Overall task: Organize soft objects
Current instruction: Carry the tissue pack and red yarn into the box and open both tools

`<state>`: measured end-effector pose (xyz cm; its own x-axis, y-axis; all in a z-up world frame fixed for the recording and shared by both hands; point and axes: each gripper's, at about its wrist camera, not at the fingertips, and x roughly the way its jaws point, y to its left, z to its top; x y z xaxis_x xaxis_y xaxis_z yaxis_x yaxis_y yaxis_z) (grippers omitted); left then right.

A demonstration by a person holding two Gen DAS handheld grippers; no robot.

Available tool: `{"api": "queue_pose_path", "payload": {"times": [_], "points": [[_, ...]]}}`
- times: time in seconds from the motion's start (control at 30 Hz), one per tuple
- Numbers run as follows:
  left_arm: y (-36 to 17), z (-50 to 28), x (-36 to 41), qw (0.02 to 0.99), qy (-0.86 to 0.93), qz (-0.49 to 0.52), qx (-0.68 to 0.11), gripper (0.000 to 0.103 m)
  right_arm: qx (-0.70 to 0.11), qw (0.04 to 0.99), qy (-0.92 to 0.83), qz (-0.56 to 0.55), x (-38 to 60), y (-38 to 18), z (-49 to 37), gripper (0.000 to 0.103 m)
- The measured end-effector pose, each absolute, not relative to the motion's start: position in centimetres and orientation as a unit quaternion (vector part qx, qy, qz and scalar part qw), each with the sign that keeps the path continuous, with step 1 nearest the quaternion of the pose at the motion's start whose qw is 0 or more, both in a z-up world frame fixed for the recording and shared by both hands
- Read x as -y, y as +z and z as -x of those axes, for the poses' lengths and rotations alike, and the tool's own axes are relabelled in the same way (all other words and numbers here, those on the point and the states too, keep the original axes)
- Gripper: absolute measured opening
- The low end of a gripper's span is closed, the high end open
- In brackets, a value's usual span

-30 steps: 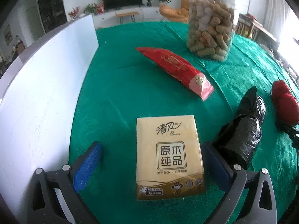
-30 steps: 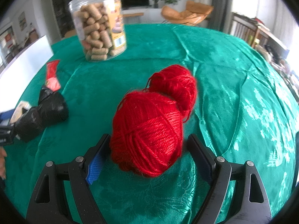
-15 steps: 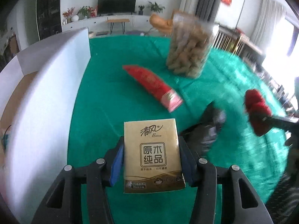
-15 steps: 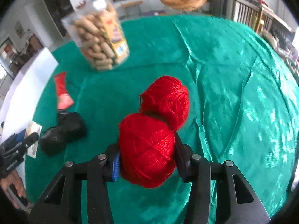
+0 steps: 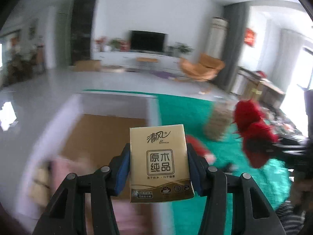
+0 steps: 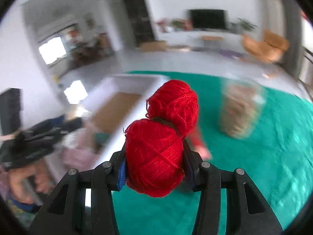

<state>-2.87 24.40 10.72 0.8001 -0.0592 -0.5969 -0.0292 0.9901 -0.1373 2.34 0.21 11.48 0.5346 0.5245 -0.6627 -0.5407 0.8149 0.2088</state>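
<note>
You are carrying both picks toward the box (image 5: 109, 137), so the step in hand is the transfer, not the grasp. Your left gripper (image 5: 158, 170) is clamping the tissue pack (image 5: 159, 162) by its two sides, jaws part-way closed, the blue pads (image 5: 122, 171) pressing flat on it; the pack is riding upright, off the cloth (image 5: 183, 107), in front of the box's open brown floor. Your right gripper (image 6: 154, 161) is squeezing the near ball of the red yarn (image 6: 154, 156), jaws likewise part-way closed, and the far ball is hanging on ahead of it, joined at the waist. In the right view the yarn is sitting over the box's white wall (image 6: 125, 121), with the cloth below and to the right.

Next, as I judge it, you are needing to bring each load over the wall and down onto a free patch of the floor before opening. Something pink (image 5: 64, 168) is already lying at the near end, blurred, so aim farther in. Watch the loose far ball: it could catch the wall. The jar (image 6: 240, 113) and red packet (image 6: 199, 145) are staying on the cloth, well right of the box.
</note>
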Motion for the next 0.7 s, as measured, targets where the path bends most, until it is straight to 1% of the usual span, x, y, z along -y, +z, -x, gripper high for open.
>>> {"api": "queue_pose_path", "payload": {"times": [0.13,0.17,0.2,0.23,0.27,0.3,0.37,0.47,0.6,0.7], "points": [[10.0,4.9,-32.0,0.936,0.073,0.107,-0.327,0.053,-0.365,0.847,0.386,0.025,-9.1,13.2,-1.5,0.050],[9.6,5.4,-33.4,0.931,0.100,0.109,-0.333,0.055,-0.364,0.840,0.401,0.029,-11.1,13.3,-1.2,0.050],[9.0,5.7,-34.3,0.925,0.123,0.109,-0.341,0.064,-0.365,0.834,0.414,0.032,-12.8,13.1,-1.1,0.052],[8.0,5.8,-35.6,0.912,0.159,0.111,-0.361,0.075,-0.365,0.827,0.427,0.034,-14.7,12.8,-1.0,0.059],[7.2,5.7,-36.3,0.903,0.177,0.113,-0.374,0.097,-0.366,0.821,0.438,0.031,-16.1,12.3,-1.0,0.065],[6.4,5.5,-37.2,0.893,0.193,0.118,-0.389,0.103,-0.372,0.814,0.445,0.032,-17.3,11.8,-1.0,0.075],[4.8,5.6,-38.2,0.880,0.204,0.136,-0.407,0.103,-0.387,0.809,0.440,0.042,-18.8,10.5,-1.0,0.075],[4.2,6.3,-38.2,0.884,0.199,0.153,-0.393,0.103,-0.373,0.825,0.421,0.053,-17.7,9.4,-0.8,0.075],[4.1,5.9,-37.6,0.893,0.197,0.167,-0.369,0.103,-0.364,0.855,0.366,0.060,-13.0,7.8,-2.9,0.075],[4.6,5.5,-36.7,0.900,0.182,0.176,-0.354,0.103,-0.377,0.873,0.305,0.045,-8.5,5.7,-5.0,0.075]]}}
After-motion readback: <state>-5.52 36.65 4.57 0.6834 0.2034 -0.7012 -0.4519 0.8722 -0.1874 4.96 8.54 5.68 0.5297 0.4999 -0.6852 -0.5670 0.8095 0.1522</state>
